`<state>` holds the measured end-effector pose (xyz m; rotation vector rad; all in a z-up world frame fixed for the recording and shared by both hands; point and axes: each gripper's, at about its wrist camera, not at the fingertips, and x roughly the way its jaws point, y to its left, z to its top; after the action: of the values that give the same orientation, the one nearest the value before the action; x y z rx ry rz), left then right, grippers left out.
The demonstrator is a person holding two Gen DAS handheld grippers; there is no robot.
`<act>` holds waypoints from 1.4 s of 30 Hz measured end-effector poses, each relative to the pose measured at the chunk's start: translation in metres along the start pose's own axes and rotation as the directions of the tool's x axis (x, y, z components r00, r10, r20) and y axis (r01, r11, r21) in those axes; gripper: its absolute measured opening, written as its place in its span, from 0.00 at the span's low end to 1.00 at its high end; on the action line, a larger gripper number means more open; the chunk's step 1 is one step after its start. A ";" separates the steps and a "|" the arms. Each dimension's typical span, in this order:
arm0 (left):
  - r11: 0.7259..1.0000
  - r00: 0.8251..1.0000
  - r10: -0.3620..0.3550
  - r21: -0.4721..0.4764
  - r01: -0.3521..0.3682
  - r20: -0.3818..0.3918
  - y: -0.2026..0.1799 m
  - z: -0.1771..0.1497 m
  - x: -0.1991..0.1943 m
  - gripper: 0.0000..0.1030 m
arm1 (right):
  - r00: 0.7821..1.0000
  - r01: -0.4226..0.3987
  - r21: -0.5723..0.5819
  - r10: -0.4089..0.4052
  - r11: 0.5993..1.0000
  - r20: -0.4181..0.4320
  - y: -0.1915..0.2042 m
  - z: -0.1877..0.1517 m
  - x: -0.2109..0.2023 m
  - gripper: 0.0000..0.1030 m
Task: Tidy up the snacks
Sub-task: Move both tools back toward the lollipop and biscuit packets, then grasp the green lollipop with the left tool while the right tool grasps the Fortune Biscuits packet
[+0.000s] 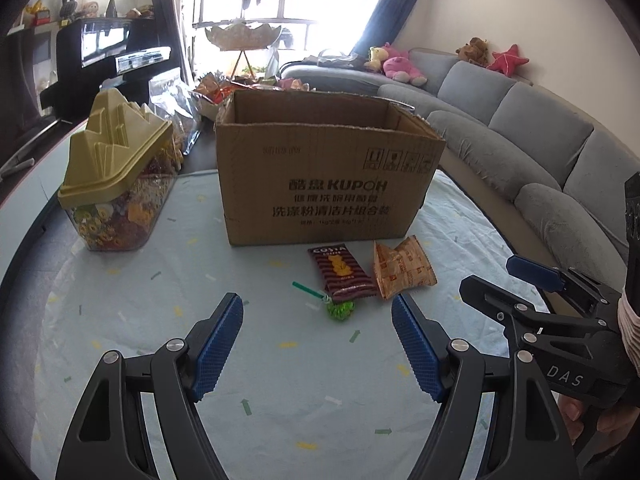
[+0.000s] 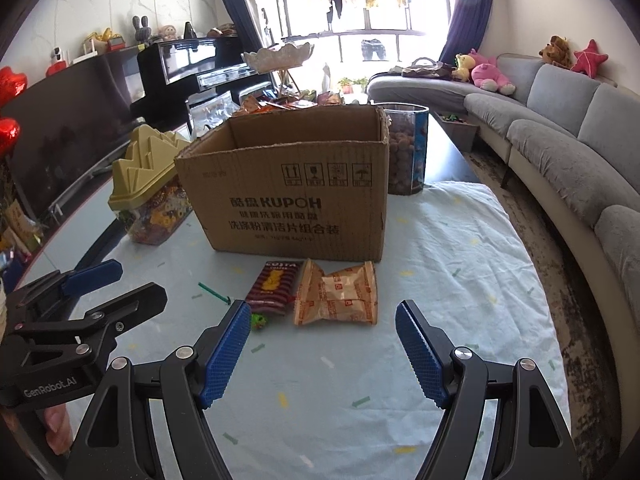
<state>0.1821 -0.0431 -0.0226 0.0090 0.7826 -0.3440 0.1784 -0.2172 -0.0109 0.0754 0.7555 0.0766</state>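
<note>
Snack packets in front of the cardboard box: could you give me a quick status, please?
Left tool and right tool open, empty. Costa packet, orange packet, green candy loose on cloth. Cardboard box open; nothing in the way.

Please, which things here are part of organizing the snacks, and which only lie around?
For the job: box, Costa packet, orange packet, green candy.
Lying about: jar, green stick, sofa, plush toys.

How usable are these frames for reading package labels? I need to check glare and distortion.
Left wrist view: window blown out, cardboard box print slightly soft, Costa packet legible. Right wrist view: same backlight, orange packet sharp but its print too small to read; fisheye bends the sofa and table edges.
</note>
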 end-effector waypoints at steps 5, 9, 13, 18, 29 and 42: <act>1.000 0.999 -0.022 -0.015 0.021 -0.045 0.002 -0.012 0.018 0.73 | 0.999 0.011 0.006 -0.011 1.000 -0.039 -0.002 -0.011 0.011 0.73; 0.999 0.996 -0.045 -0.020 0.043 -0.083 0.003 -0.018 0.036 0.68 | 0.997 0.033 0.002 -0.032 0.999 -0.068 -0.004 -0.019 0.021 0.73; 0.997 0.991 -0.075 -0.029 0.072 -0.113 0.003 -0.022 0.054 0.65 | 0.995 0.028 0.010 -0.026 1.000 -0.095 -0.007 -0.023 0.031 0.73; 0.996 0.986 -0.084 -0.032 0.080 -0.147 0.003 -0.023 0.078 0.58 | 0.992 0.030 0.018 -0.028 0.999 -0.124 -0.008 -0.026 0.045 0.73; 0.994 0.980 -0.111 -0.022 0.109 -0.165 -0.001 -0.015 0.110 0.48 | 0.985 0.034 0.049 -0.026 0.998 -0.171 -0.020 -0.029 0.069 0.73; 0.992 0.979 -0.127 -0.024 0.124 -0.158 -0.001 -0.014 0.113 0.26 | 0.982 0.013 0.067 0.000 0.998 -0.188 -0.021 -0.026 0.079 0.73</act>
<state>0.2468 -0.0759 -0.1107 -0.0267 0.9461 -0.4615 0.2185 -0.2294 -0.0860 0.1320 0.9470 0.0519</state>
